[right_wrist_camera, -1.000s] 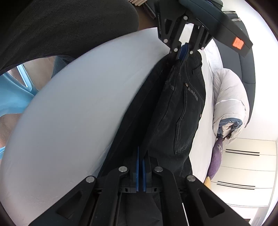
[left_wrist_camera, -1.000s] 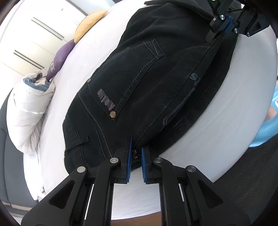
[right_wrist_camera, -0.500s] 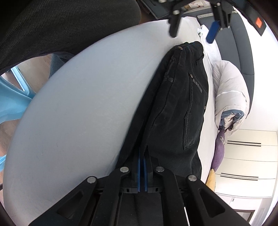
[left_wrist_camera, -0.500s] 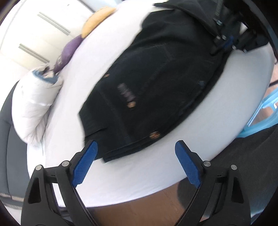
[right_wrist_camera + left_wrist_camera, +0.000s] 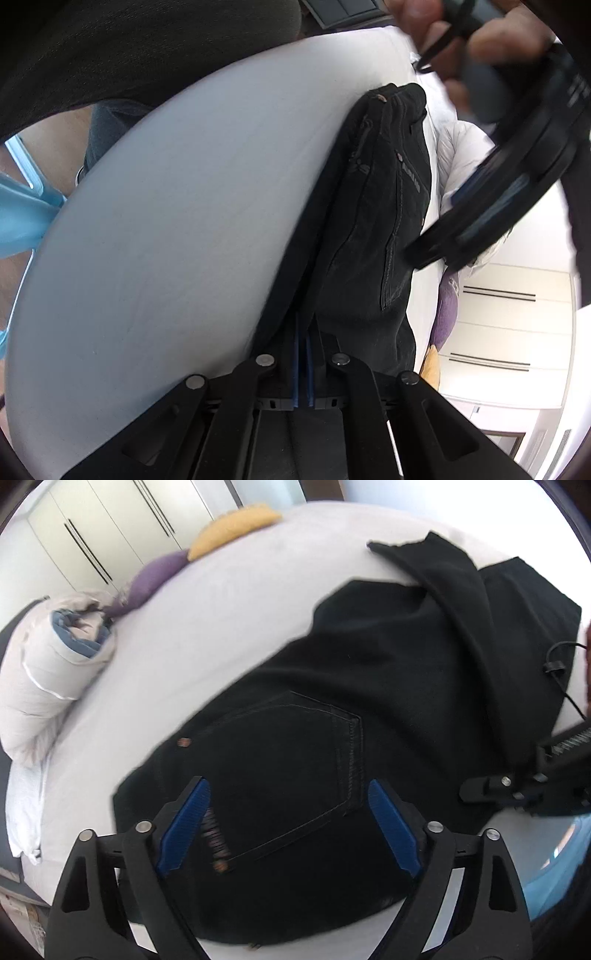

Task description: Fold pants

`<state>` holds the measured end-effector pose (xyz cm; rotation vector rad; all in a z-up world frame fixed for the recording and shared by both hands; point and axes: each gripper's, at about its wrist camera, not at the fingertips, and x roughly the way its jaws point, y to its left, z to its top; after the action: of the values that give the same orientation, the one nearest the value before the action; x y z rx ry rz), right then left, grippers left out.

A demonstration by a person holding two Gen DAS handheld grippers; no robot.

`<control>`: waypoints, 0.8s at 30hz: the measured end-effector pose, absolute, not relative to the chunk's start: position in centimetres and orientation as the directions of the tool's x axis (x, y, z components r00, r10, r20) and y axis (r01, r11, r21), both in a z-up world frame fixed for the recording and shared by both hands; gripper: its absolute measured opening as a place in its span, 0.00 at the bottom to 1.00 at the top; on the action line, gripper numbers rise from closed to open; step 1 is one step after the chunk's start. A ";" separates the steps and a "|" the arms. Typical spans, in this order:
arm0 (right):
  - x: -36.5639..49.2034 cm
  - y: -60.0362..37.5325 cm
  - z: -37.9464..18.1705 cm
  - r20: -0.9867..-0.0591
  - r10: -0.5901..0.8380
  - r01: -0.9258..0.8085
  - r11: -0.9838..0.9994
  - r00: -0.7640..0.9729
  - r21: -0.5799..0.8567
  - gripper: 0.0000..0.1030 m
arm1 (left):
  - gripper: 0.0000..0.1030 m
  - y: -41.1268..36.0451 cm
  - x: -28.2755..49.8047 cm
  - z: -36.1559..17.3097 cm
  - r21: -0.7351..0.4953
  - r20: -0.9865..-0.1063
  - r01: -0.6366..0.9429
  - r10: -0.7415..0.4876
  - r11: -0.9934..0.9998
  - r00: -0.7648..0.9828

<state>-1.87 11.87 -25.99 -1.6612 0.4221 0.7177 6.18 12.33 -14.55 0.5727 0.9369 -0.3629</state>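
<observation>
Black jeans [image 5: 332,709] lie folded lengthwise on the white bed [image 5: 221,609], back pocket up, legs doubled over at the far end. My left gripper [image 5: 288,823] is open and empty, hovering over the waist and back pocket. My right gripper [image 5: 303,354] is shut on the jeans' edge [image 5: 373,221] at the near side of the bed [image 5: 166,221]. The left gripper [image 5: 491,206] shows blurred in the right wrist view, held in a hand above the jeans. The right gripper [image 5: 524,786] shows at the right edge of the left wrist view.
A rolled white duvet [image 5: 48,672] lies at the bed's far left, with a purple cushion [image 5: 155,576] and a yellow one [image 5: 232,528] beyond. White wardrobe doors [image 5: 92,528] stand behind. A light blue chair [image 5: 22,214] is beside the bed.
My left gripper let go of the waistband, opened wide, and moved up over the jeans toward the back pocket. The right gripper stayed shut on the jeans.
</observation>
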 end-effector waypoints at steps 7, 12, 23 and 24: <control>-2.6 12.5 -26.9 -0.602 0.082 -0.581 -0.186 0.795 -0.792 0.07 | 0.72 10.9 5.9 -17.6 0.309 -0.866 0.532 0.001 0.788 0.500; -3.4 12.6 -27.4 -0.535 0.075 -0.513 -0.200 0.841 -0.835 0.07 | 0.72 10.9 6.3 -17.3 0.306 -0.880 0.535 0.020 0.788 0.475; 1.5 2.2 -14.8 -0.707 0.044 -0.585 0.601 0.705 -0.546 0.90 | 0.50 8.2 8.3 -16.0 0.306 -0.865 0.493 0.021 0.815 0.501; 3.3 -0.1 -13.8 -0.726 0.037 -0.541 0.692 0.687 -0.477 0.90 | 0.48 8.3 8.4 -16.7 0.293 -0.877 0.500 0.020 0.815 0.481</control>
<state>3.28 -0.12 -13.76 -0.7447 0.7521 0.3597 8.37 8.29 -16.68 0.5681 1.0397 -0.3125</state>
